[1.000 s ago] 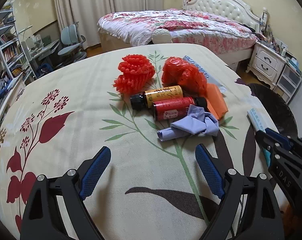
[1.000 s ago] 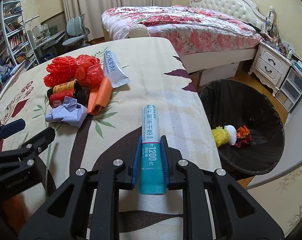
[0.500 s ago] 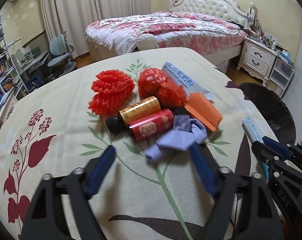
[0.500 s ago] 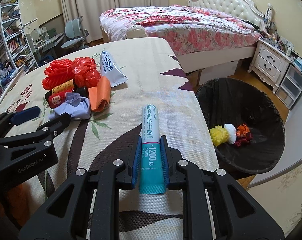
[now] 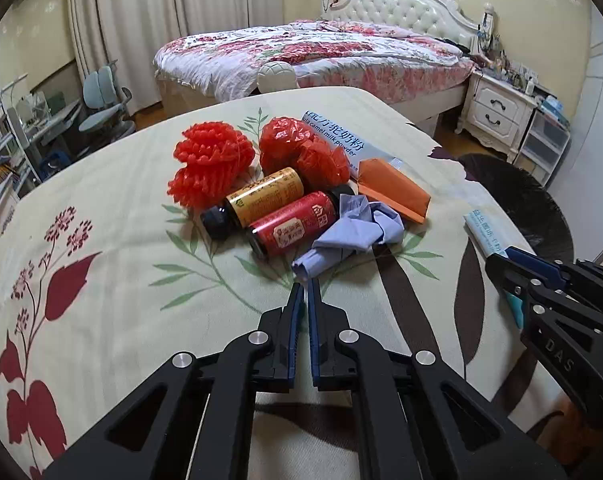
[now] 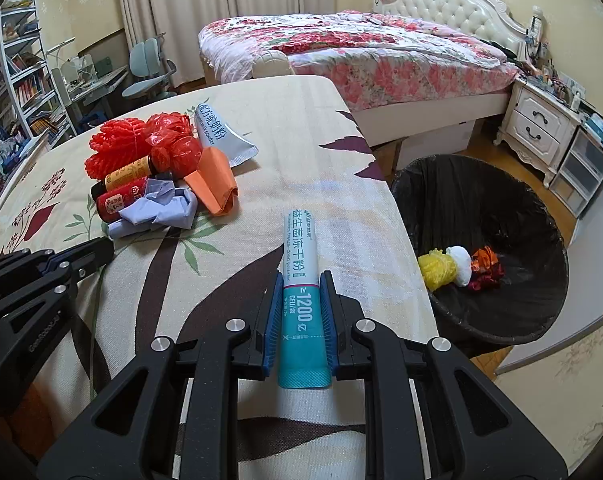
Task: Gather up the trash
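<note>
My right gripper (image 6: 301,300) is shut on a white-and-teal sachet (image 6: 301,276), held just above the table near its right edge. My left gripper (image 5: 306,292) is shut and empty, its tips just short of a crumpled lilac paper (image 5: 353,236). Behind the paper lie a red bottle (image 5: 289,228), a yellow bottle (image 5: 261,200), two red net balls (image 5: 209,160), an orange wrapper (image 5: 393,192) and a white-blue sachet (image 5: 333,136). A black-lined trash bin (image 6: 481,248) stands right of the table with several scraps inside.
The table wears a cream cloth with leaf and flower prints (image 5: 101,280). A bed (image 6: 361,52) stands beyond, a white nightstand (image 6: 541,128) at right, and chairs with a desk and shelves (image 6: 41,92) at left.
My left gripper has shut and moved forward to the lilac paper's near end. My right gripper has stayed still, holding the sachet.
</note>
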Demonstrator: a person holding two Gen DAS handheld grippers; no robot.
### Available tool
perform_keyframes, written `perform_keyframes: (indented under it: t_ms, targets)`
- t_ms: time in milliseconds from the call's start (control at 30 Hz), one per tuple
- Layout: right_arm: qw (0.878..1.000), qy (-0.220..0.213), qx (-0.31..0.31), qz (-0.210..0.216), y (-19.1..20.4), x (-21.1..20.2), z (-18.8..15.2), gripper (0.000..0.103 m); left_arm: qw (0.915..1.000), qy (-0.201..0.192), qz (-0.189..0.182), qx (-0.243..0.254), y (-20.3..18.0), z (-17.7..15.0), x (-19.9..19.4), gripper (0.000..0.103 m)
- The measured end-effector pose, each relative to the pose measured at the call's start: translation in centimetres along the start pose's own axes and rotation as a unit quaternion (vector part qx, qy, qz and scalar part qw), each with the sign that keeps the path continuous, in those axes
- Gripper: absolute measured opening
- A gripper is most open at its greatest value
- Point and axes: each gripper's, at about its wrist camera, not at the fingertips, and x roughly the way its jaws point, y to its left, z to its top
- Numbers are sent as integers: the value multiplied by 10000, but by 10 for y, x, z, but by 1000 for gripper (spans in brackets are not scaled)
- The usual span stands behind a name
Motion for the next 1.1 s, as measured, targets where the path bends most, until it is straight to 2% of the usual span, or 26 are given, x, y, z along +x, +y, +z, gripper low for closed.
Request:
perform_keyframes:
  t_ms: [167, 200, 233, 300, 367, 433, 600, 767, 867, 933, 1100]
  targets:
    - [10000, -2, 12, 4, 0, 0, 0, 18, 10000, -5, -20, -97, 4, -2, -3, 6]
    - [10000, -3, 23, -4, 0, 0, -1, 18, 10000, -16, 8, -66, 2, -1, -2, 12]
    - [10000, -2, 39, -2, 0, 0, -1, 18, 10000, -21, 32, -47, 0, 0, -2, 27]
    - [10000, 3, 50, 8, -1, -1, -1, 18, 9999, -63, 75, -52, -2, 3, -1, 48]
    - [10000, 0, 49, 2, -1, -1, -1, 18, 9999, -101, 72, -47, -4, 7, 1, 54]
    - [10000, -1, 47, -3, -2, 0, 1, 18, 9999, -112, 112, -51, -6, 11, 3, 65]
    - [10000, 4, 70, 5, -4, 2, 4, 18, 9994, -198, 270, 38, -12, 21, 10, 76]
    - [9999, 10, 101, 25, -6, 4, 7, 18, 9989, -150, 369, 256, -20, 28, 18, 80]
    - [9999, 9, 104, 28, -6, 5, 10, 18, 9990, 41, 425, 124, -16, 29, 24, 79]
    - [9999, 12, 100, 27, -6, 5, 10, 18, 9992, 126, 372, -8, -11, 28, 26, 60]
    - [9999, 8, 102, 26, -7, 5, 11, 18, 9996, 33, 271, 104, -15, 25, 22, 40]
